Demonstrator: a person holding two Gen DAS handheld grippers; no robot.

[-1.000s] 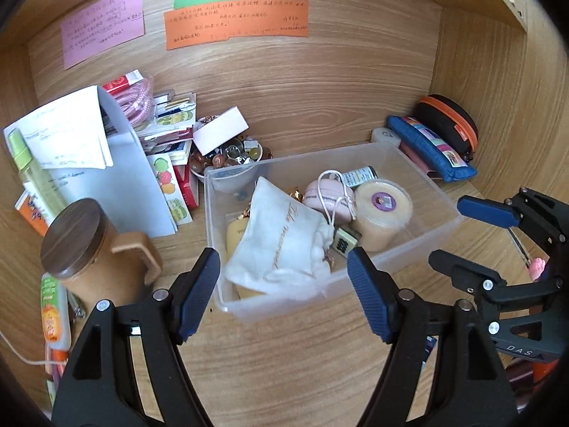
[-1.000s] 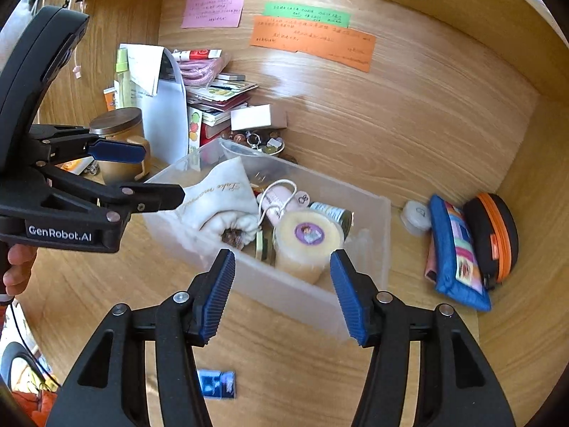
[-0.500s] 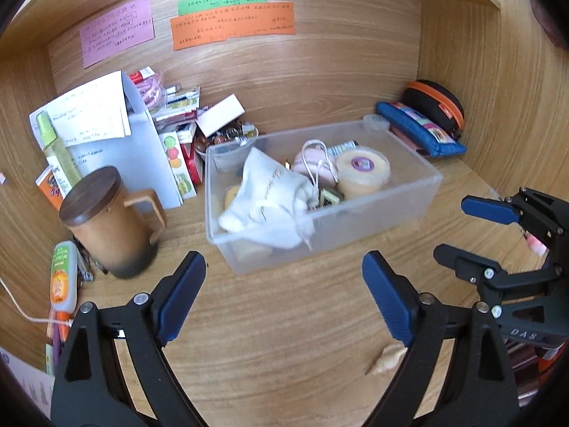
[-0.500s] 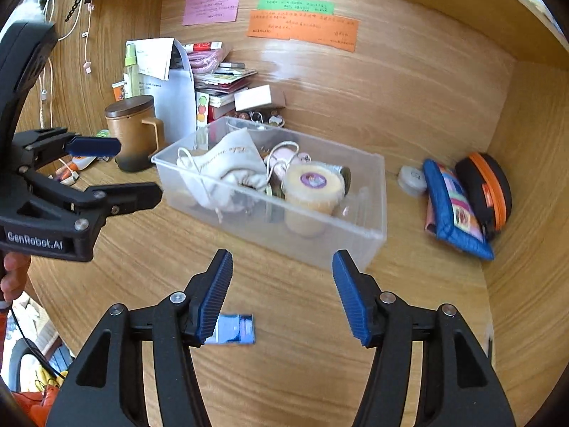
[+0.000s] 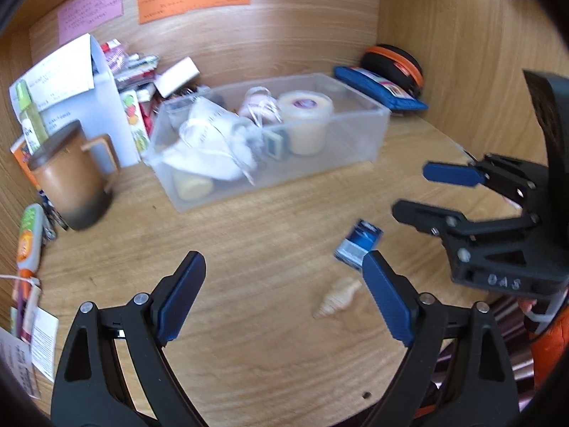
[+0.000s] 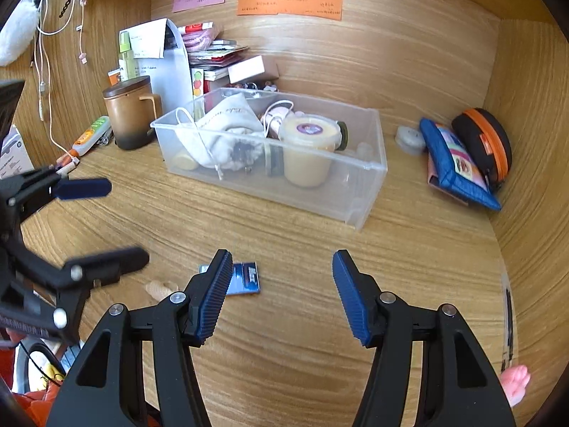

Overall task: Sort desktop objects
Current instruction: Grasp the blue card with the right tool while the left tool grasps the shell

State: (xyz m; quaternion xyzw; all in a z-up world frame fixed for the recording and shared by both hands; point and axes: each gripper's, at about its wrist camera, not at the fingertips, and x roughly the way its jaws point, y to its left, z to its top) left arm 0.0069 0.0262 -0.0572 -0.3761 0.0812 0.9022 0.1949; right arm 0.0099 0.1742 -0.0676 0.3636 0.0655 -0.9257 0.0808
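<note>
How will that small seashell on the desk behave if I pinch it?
The seashell looks tapered and ridged, so it may squirt out of flat pads. It is probably light but brittle. Lying on its side on the desk, it could roll if nudged.

A light wooden tabletop (image 6: 320,242) is enclosed by curved wood-grain walls (image 6: 391,53); coloured paper notes (image 6: 290,1) are stuck ahead.

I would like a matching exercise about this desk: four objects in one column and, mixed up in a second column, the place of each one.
Objects:
1. white drawstring pouch
2. brown mug
3. blue packet
4. blue pencil case

Places:
A. flat on the bare desk, in front of the bin
B. leaning near the right wall
C. inside the clear plastic bin
D. left of the bin, lid on

Pairs: 1-C, 2-D, 3-A, 4-B
</note>
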